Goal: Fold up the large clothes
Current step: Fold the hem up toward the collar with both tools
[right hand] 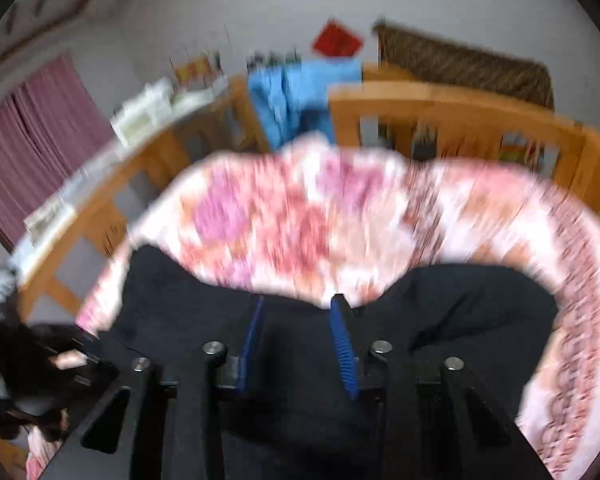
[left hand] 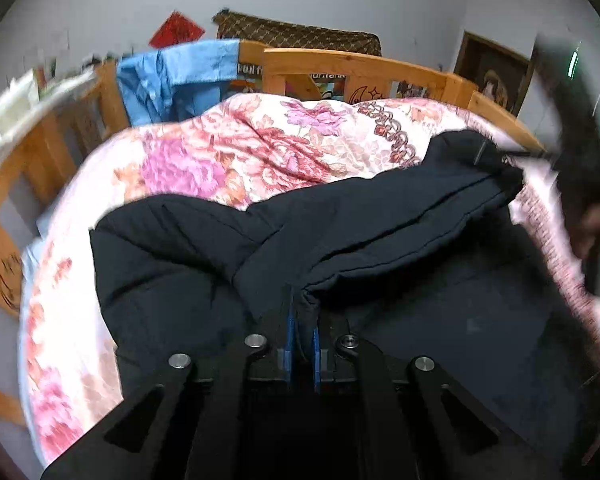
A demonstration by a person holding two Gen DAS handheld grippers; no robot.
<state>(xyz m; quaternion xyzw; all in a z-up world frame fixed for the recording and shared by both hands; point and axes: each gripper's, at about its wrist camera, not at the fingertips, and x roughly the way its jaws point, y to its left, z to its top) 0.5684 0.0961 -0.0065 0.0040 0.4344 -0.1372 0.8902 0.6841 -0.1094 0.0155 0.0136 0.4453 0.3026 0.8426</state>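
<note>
At the bottom centre of the left wrist view, our left gripper (left hand: 302, 312) pinches a bunched fold of the dark garment (left hand: 188, 252), which spreads across the middle of the frame on the floral bedspread (left hand: 240, 148). In the right wrist view, our right gripper (right hand: 298, 304) stands spread above the garment. A blue shirt (left hand: 168, 76) hangs on the wooden bed frame (left hand: 356, 64), upper left.

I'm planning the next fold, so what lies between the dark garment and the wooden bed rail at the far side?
Only the floral quilt lies between the dark garment and the wooden bed rail, clearest in the left wrist view.
</note>
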